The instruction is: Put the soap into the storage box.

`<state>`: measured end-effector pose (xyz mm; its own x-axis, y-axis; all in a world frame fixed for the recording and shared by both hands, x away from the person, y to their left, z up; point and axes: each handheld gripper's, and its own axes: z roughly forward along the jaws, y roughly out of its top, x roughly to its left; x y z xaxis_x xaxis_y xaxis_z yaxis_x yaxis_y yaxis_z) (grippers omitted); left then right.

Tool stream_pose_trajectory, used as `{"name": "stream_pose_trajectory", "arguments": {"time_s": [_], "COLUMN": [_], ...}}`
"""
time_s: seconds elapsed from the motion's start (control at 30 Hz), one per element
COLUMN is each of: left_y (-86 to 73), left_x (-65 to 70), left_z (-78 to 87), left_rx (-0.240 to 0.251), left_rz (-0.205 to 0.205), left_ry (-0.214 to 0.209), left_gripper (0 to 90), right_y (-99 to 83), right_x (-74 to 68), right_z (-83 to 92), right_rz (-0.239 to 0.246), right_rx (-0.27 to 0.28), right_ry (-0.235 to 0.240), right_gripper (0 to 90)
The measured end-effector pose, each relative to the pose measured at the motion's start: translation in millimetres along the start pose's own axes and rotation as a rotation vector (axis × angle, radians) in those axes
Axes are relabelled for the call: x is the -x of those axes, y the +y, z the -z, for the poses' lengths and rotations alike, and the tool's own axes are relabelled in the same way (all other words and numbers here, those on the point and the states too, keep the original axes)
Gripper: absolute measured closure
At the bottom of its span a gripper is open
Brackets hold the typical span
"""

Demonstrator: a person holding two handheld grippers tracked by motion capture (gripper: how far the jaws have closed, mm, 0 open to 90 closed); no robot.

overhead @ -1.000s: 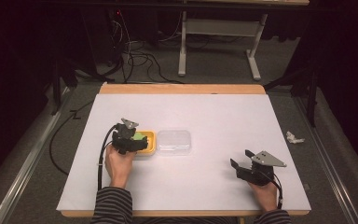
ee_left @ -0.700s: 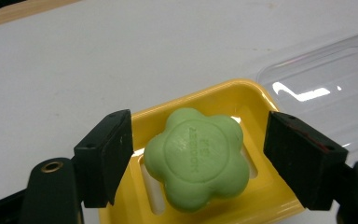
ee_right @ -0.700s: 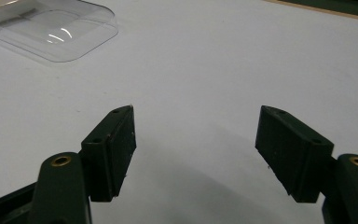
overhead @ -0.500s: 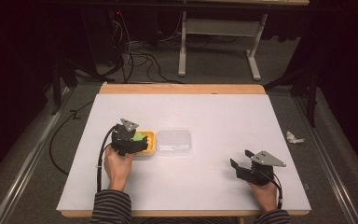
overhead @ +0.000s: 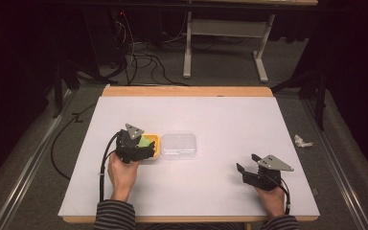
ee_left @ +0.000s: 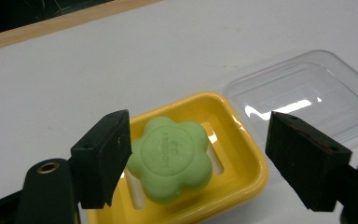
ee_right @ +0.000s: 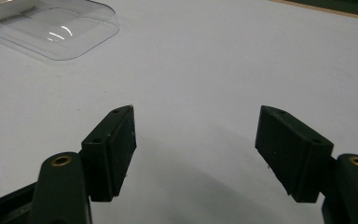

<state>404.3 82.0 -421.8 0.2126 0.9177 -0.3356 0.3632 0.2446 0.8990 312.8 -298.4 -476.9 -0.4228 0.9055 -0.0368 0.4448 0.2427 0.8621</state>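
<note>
Since the green flower-shaped soap (ee_left: 171, 158) lies in the yellow dish (ee_left: 242, 154), that dish is the landmark. Left gripper (ee_left: 198, 161) hangs just above the dish, jaws apart, straddling the soap without touching it. Clear lid (overhead: 178, 145) lies touching the dish's far side from that gripper. Right gripper (overhead: 249, 167), jaws apart and empty, sits well apart from the dish, beyond the lid. Left hand is clearly nearer; judged next: close on soap.

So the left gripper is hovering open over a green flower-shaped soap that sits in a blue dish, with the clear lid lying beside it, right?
Not quite: the dish is yellow, not blue, as the left gripper view shows. The rest holds: the left gripper is open over the green flower-shaped soap, and the clear lid lies beside the dish.
</note>
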Motion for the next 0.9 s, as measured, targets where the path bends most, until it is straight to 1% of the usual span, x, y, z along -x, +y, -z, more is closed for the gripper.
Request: {"name": "stream_pose_trajectory", "arguments": {"time_s": [0.27,0.33,0.5,0.9], "left_y": [-1.1,-1.6,-3.1,-6.0], "left_x": [8.0,9.7,15.4,25.3], "left_z": [6.6,8.2,11.0,22.5], "left_rx": [0.001,-0.003,-0.004,-0.005], "left_rz": [0.012,0.005,0.023,0.023], "left_ry": [-0.034,-0.043,-0.066,-0.108], "left_gripper": [22.9,22.9,22.9,22.7], "right_y": [0.0,-0.1,-0.1,-0.2], "right_x": [-0.1,-0.3,-0.1,-0.4], "right_z": [-0.1,0.0,0.0,0.2], "right_rz": [0.001,0.000,0.002,0.000], "right_rx": [0.002,0.001,0.003,0.003], "right_ry": [0.000,-0.001,0.000,-0.002], "right_gripper": [29.4,29.4,29.4,29.4]}}
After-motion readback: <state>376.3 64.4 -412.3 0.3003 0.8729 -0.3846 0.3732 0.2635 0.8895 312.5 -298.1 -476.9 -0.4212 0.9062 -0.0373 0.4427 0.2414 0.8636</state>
